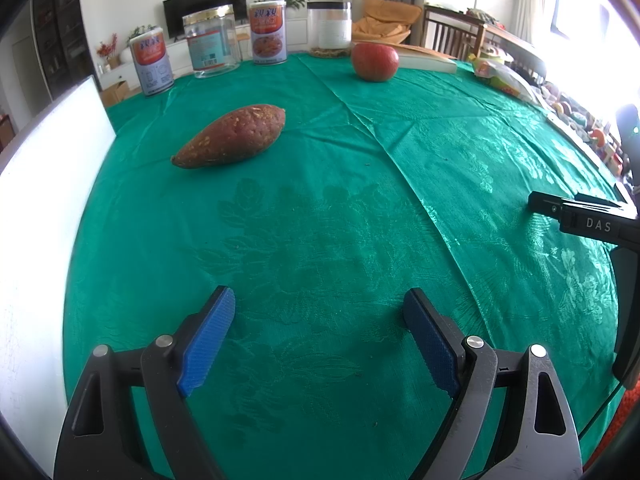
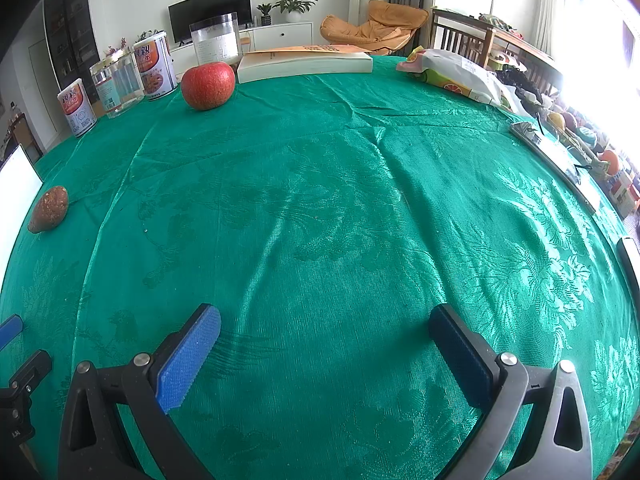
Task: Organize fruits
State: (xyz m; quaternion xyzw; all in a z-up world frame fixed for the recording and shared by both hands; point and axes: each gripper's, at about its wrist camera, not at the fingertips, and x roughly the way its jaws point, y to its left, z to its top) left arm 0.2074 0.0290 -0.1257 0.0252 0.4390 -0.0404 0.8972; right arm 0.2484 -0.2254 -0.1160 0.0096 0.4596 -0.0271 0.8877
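A brown sweet potato lies on the green tablecloth, ahead and left of my left gripper. A red apple sits farther back near a book. Both blue pads of the left gripper stand wide apart with only cloth between them, so it is open. In the right wrist view the apple is far ahead on the left and the sweet potato lies at the left edge. My right gripper is open too, over bare cloth. Part of the right gripper's body shows at the right edge of the left view.
Two printed cans and two clear jars line the table's far edge. A thick book lies at the back and a printed bag at the back right. A white board stands along the left side.
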